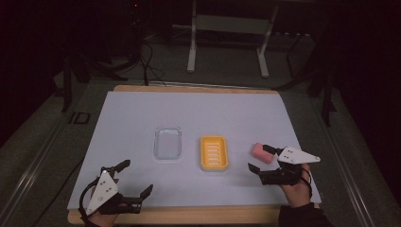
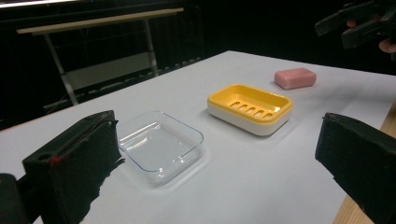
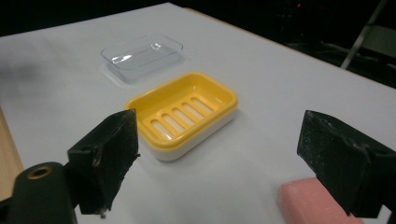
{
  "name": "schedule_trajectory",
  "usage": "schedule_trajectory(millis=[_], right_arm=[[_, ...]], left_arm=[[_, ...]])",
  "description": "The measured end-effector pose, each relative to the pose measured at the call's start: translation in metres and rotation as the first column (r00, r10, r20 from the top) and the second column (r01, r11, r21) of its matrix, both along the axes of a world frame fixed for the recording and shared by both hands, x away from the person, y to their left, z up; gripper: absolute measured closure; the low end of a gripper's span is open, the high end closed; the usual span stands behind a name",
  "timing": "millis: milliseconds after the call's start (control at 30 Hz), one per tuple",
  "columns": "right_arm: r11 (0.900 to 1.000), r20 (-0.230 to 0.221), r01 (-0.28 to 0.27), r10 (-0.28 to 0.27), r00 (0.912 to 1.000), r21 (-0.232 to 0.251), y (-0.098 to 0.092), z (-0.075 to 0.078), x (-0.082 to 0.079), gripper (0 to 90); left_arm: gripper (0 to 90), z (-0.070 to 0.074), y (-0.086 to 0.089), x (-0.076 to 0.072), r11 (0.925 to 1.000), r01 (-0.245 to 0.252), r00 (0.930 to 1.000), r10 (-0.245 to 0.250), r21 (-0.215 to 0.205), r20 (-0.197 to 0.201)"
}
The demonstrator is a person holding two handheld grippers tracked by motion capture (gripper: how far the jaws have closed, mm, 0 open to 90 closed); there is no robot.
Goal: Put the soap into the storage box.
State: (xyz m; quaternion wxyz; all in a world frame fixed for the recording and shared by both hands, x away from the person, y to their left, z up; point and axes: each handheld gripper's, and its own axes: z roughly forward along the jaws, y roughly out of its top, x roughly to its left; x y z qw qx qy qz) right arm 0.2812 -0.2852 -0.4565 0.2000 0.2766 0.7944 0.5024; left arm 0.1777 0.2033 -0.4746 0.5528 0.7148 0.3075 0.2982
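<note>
We find a pink rectangular bar of soap (image 1: 261,152) lying on the white table sheet (image 1: 198,113) at the right, well apart from the clear plastic lid (image 1: 168,143) and just right of the yellow slotted soap dish on its white base (image 1: 213,152). The right gripper (image 1: 259,158) hovers beside the bar, jaws wide and empty. The left gripper (image 1: 137,177), at the near left, likewise stands wide and holds nothing. We judge the bar light, firm and possibly slippery; its long sides offer the best hold. We read no brand, label or writing anywhere
</note>
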Motion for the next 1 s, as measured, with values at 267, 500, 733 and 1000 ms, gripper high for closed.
schedule_trajectory(millis=[267,500,733,1000], right_arm=[[1.000,0.021,0.002,-0.003,0.9998,0.030,-0.005,-0.001,0.002,11.4],[1.000,0.006,-0.003,0.003,1.0000,-0.006,-0.004,0.002,0.009,11.4],[0.998,-0.053,0.030,-0.033,0.9981,-0.058,-0.011,-0.001,0.016,11.5],[0.985,-0.112,0.125,-0.138,0.9840,-0.116,-0.016,-0.001,0.021,11.5]], left_arm=[[0.4,0.000,0.000,0.000,1.0000,-0.005,1.0000,0.005,0.007,-0.001],[0.4,0.000,0.000,0.000,1.0000,-0.006,1.0000,0.006,0.007,0.001],[0.4,0.000,0.000,0.000,0.9999,-0.010,0.9999,0.010,0.012,0.003],[0.4,0.000,-0.001,0.000,0.9994,-0.013,0.9999,0.013,0.031,0.002]])
